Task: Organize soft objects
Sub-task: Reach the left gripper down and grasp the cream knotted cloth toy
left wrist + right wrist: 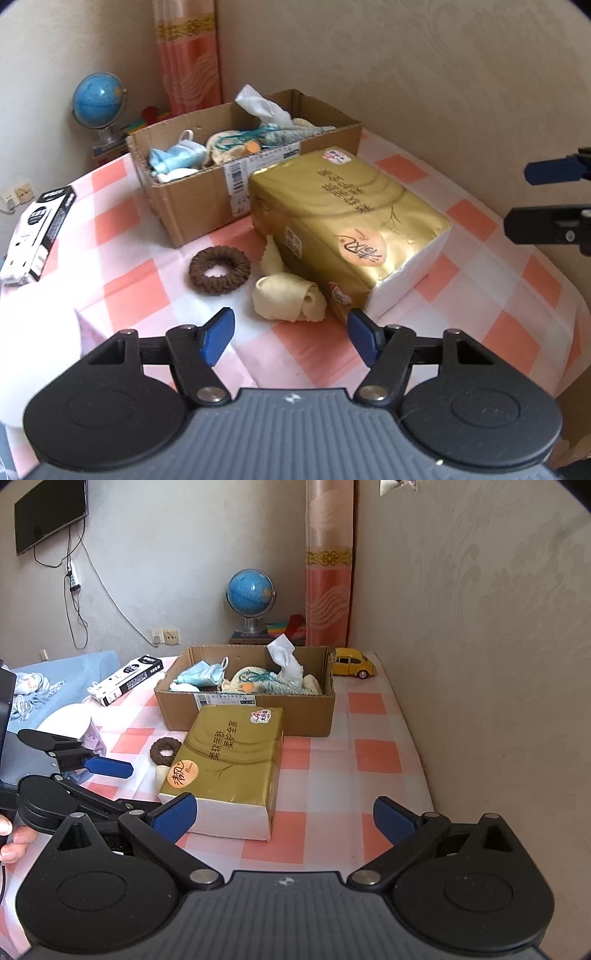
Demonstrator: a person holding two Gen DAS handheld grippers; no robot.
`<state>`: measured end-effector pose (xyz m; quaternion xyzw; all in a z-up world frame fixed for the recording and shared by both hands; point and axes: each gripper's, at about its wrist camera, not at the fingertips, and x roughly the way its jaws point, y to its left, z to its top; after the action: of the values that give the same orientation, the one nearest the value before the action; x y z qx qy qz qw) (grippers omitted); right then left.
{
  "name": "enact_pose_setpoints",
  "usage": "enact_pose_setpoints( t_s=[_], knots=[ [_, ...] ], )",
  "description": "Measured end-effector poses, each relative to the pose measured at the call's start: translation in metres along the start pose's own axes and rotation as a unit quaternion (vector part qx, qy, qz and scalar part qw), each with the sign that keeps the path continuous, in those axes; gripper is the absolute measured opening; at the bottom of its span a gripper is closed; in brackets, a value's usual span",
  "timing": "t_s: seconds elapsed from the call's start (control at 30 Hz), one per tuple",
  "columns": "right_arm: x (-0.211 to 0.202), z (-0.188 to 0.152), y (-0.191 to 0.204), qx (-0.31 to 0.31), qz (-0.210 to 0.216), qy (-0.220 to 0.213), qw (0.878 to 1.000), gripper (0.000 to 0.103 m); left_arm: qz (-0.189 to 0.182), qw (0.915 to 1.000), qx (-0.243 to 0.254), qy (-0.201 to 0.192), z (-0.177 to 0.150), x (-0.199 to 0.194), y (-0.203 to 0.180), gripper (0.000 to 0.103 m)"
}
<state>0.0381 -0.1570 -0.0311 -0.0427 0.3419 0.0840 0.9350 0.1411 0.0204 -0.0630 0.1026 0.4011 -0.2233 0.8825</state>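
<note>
Soft items remain on our checked tablecloth [122,291]: a gold tissue pack [351,225], a brown scrunchie [219,269] and what may be a rolled cream cloth [288,299], all before the cardboard box [295,716]. Our left gripper [291,338] and right gripper [284,818] both gape, holding nothing.

Tissue pack [229,760] before cardboard box [243,709]
</note>
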Motion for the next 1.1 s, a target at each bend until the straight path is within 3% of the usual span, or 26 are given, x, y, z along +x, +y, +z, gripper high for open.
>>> enact_pose_setpoints(
  t_s=[0.1,0.23,0.33,0.43,0.53,0.77,0.97,1.1],
  knots=[
    [0.006,0.001,0.000,0.000,0.000,0.004,1.000,0.103,0.014,0.9997,0.019,0.003,-0.001,0.009,-0.001,0.061],
    [0.012,0.002,0.000,-0.002,0.001,0.008,1.000,0.103,0.005,0.9997,0.023,0.000,-0.002,0.016,0.002,0.059],
    [0.016,0.003,0.000,-0.002,0.003,0.011,1.000,0.103,0.000,0.9995,0.032,-0.004,-0.001,0.018,0.002,0.050],
    [0.018,0.003,0.001,-0.003,0.005,0.012,1.000,0.103,-0.013,0.9996,0.027,0.002,-0.001,0.021,0.003,0.031],
    [0.019,0.003,0.002,-0.005,0.006,0.013,1.000,0.103,-0.014,0.9996,0.023,0.000,-0.003,0.018,0.003,0.027],
    [0.016,0.004,0.003,-0.007,0.010,0.011,1.000,0.103,-0.016,0.9998,0.010,0.007,-0.015,-0.001,0.004,0.028],
    [0.015,0.004,0.006,-0.011,0.016,0.010,1.000,0.103,0.003,0.9999,0.009,0.006,-0.023,-0.005,0.003,0.048],
    [0.011,0.004,0.010,-0.019,0.016,0.009,1.000,0.103,-0.005,1.0000,-0.002,0.000,-0.020,0.001,0.007,0.051]
  ],
)
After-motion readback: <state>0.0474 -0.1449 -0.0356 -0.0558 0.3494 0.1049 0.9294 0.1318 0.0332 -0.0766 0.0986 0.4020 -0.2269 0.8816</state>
